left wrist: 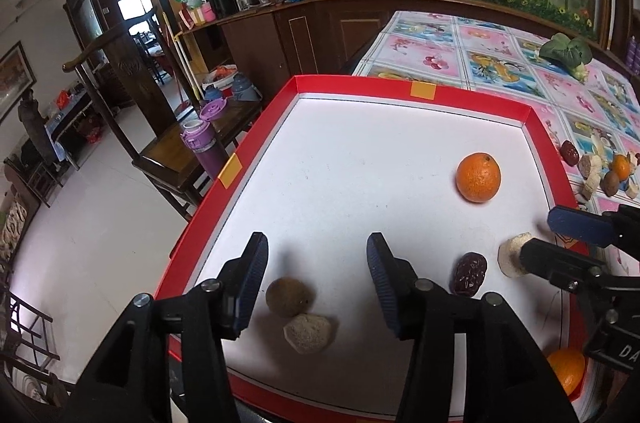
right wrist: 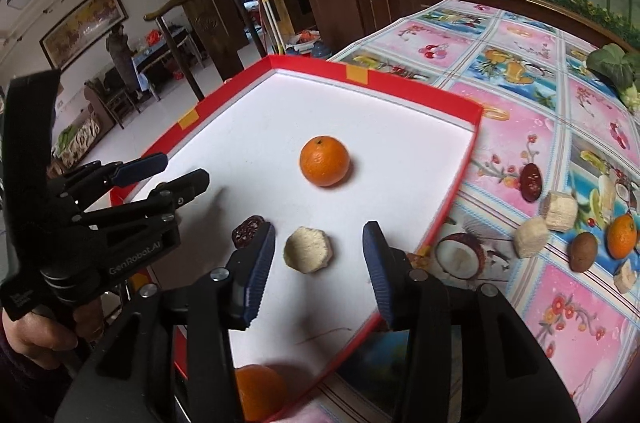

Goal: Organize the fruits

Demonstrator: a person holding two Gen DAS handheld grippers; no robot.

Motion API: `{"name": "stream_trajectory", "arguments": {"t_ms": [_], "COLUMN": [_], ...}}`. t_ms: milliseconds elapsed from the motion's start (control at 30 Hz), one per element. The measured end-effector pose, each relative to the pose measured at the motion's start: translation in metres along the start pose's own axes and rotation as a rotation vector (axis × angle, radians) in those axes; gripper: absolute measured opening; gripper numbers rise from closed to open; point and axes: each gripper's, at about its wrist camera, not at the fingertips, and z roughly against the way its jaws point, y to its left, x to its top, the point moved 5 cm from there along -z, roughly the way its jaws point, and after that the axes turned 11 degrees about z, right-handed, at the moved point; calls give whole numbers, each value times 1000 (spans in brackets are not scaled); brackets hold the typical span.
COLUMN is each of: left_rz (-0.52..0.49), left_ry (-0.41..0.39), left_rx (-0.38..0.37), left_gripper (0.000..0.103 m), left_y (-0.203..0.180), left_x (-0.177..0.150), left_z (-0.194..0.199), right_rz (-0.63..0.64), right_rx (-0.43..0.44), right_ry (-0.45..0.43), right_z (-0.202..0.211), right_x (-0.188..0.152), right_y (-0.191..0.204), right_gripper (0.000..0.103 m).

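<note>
Nearest my left tool (left wrist: 316,283), its jaws spread wide and empty, a brown round fruit (left wrist: 290,296) and a pale chunk (left wrist: 307,333) touching it sit on the white floor of the red tray (left wrist: 412,91). I judge I have just set them there together, or am hovering to sort by kind. My right tool (right wrist: 320,263) is likewise wide open with nothing gripped; a pale slice (right wrist: 307,249) lies between its fingers, so I read it as either freshly released or about to be picked. A dark red date (right wrist: 248,232) rests just beside the left finger of that tool, close enough that a careless closing could nudge it.

An orange (right wrist: 260,395) lies at the tray's near edge, half hidden under my right tool (I cannot tell whether it is inside the rim). Further in, another orange (left wrist: 478,177) stands alone, well apart from the rest.

Beyond the tray's right wall, on the flowered desk (right wrist: 520,71), more fruit waits: a date (right wrist: 531,182), pale pieces (right wrist: 559,210), a brown fruit (right wrist: 583,251) and a small orange (right wrist: 621,236), bunched near each other. The rim stands between them and the tray, so each must be lifted over. Far back lies a leafy green vegetable (left wrist: 566,53).
</note>
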Motion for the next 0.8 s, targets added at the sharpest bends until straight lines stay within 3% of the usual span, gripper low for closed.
{"name": "stream_trajectory", "arguments": {"t_ms": [600,800], "left_rz": [-55,-65], "left_ry": [-20,-41], "left_rx": [28,-7], "left_gripper": [61,65], "left_y": [-22,-37], "left_x": [6,13], "left_z": [10,23], "right_rz": [-107,-171], "right_rx": [-54,-110], "right_ry": [-61,-108], "right_z": [40,67], "right_x": [-6,-13], "right_y": [-51,-85], "right_gripper": [48,48]}}
